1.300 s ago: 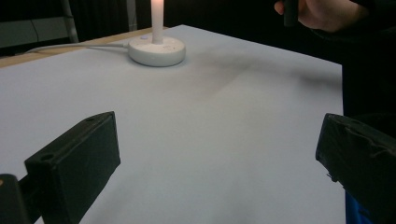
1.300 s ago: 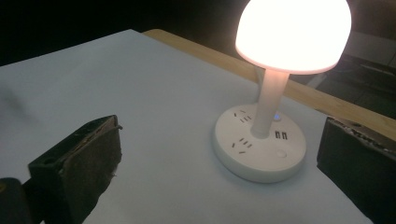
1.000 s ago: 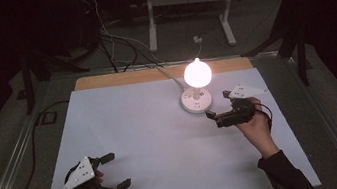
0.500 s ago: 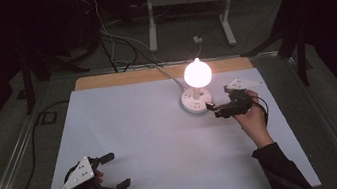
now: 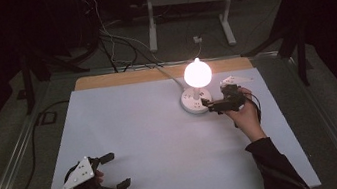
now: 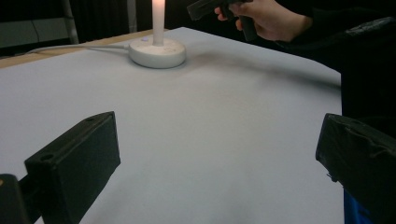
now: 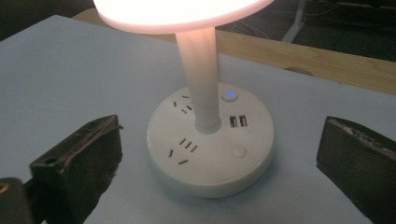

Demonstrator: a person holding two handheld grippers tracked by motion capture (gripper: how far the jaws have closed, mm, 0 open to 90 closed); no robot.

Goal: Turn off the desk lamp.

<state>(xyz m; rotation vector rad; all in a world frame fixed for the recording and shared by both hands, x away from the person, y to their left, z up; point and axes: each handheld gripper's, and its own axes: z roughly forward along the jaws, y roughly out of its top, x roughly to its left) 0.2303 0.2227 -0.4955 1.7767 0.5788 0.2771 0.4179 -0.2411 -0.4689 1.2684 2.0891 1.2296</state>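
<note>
Since the earlier pictures the right claw (image 5: 212, 104) has travelled from a spot well to the right of the lamp base (image 5: 195, 101) to just beside it, sinking a little toward the tabletop (image 5: 163, 140), and its jaws have just been closing slightly with nothing between them; the left claw (image 5: 112, 172) has kept its place. The landmark is the lit lamp: a round white base with sockets, two USB ports and a small blue-lit button (image 7: 229, 95), a white stem (image 7: 201, 79) rising from its middle, and a glowing globe shade (image 5: 197, 72) on top. It stands toward the far right part of the white tabletop, its cable (image 5: 165, 72) running off over the far wooden edge. In the right gripper view the right claw's jaws stand wide apart on either side of the base, near it but clear of its rim, holding nothing. The left claw rests far from the lamp, at the near left corner of the tabletop, its jaws spread wide and empty. From the left gripper view the lamp base (image 6: 157, 51) sits well beyond that claw, with the person's right hand (image 6: 261, 16) just to the right of the stem.
</note>
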